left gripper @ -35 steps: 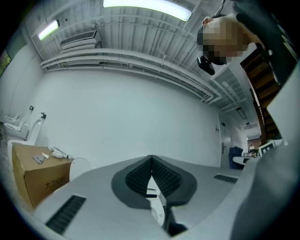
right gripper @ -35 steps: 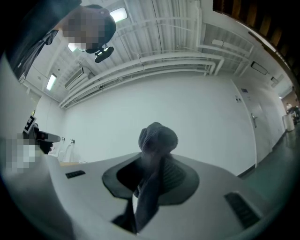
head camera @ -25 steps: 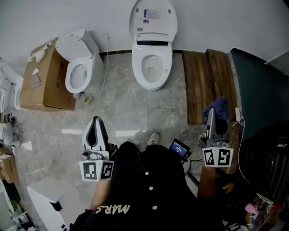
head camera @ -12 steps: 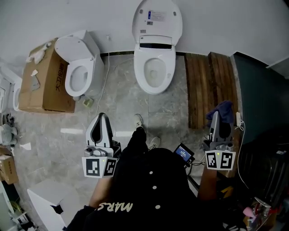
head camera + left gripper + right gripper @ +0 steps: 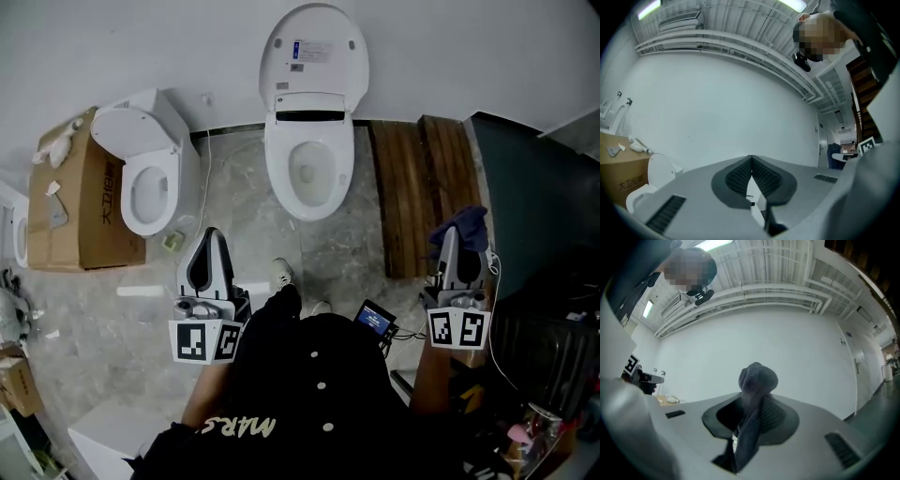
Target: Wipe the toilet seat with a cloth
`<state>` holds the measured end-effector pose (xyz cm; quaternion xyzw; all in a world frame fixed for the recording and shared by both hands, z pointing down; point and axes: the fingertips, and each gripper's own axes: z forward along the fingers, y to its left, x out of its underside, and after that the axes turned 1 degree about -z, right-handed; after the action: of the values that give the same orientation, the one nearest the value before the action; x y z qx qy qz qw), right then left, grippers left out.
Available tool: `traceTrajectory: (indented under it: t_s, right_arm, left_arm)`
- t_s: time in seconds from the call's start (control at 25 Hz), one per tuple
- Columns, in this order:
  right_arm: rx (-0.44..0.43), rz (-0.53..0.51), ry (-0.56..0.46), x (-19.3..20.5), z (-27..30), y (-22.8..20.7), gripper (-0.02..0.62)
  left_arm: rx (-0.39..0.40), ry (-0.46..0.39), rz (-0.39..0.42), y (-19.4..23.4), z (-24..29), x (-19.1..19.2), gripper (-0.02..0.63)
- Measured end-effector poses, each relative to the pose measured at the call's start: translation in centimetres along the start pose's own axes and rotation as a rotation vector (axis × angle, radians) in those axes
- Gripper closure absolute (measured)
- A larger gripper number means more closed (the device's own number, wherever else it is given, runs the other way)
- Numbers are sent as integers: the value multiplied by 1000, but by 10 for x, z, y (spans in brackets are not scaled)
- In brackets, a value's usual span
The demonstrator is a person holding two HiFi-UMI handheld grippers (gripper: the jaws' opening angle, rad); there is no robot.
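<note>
A white toilet (image 5: 309,169) stands against the back wall with its lid (image 5: 313,52) raised and the seat down. My right gripper (image 5: 454,236) is held at the right, over the wooden boards, shut on a dark blue-grey cloth (image 5: 462,223). The cloth (image 5: 754,394) bunches above the jaws and hangs down between them in the right gripper view. My left gripper (image 5: 214,246) is held low at the left, its jaws pressed together with nothing between them (image 5: 751,165). Both grippers are well short of the toilet.
A second, smaller toilet (image 5: 145,173) leans beside a cardboard box (image 5: 70,197) at the left. Wooden boards (image 5: 412,187) lie on the floor right of the main toilet. A dark cabinet (image 5: 525,216) is at the right. One shoe (image 5: 279,274) shows on the marble floor.
The view has moved closer to the toilet and shifted right. One foot has stepped forward. Both grippers keep their hold and stay at my sides.
</note>
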<state>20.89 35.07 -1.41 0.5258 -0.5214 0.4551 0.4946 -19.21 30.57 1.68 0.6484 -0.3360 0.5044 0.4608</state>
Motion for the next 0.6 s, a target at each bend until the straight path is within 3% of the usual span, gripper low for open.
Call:
traceTrajectory:
  t_s: [0.32, 0.6]
  right_arm:
    - [90, -30, -15, -9, 45, 5, 508]
    - [125, -29, 20, 5, 59, -6, 508]
  left_arm:
    - [49, 14, -16, 36, 56, -5, 598]
    - [73, 54, -5, 40, 85, 4, 598]
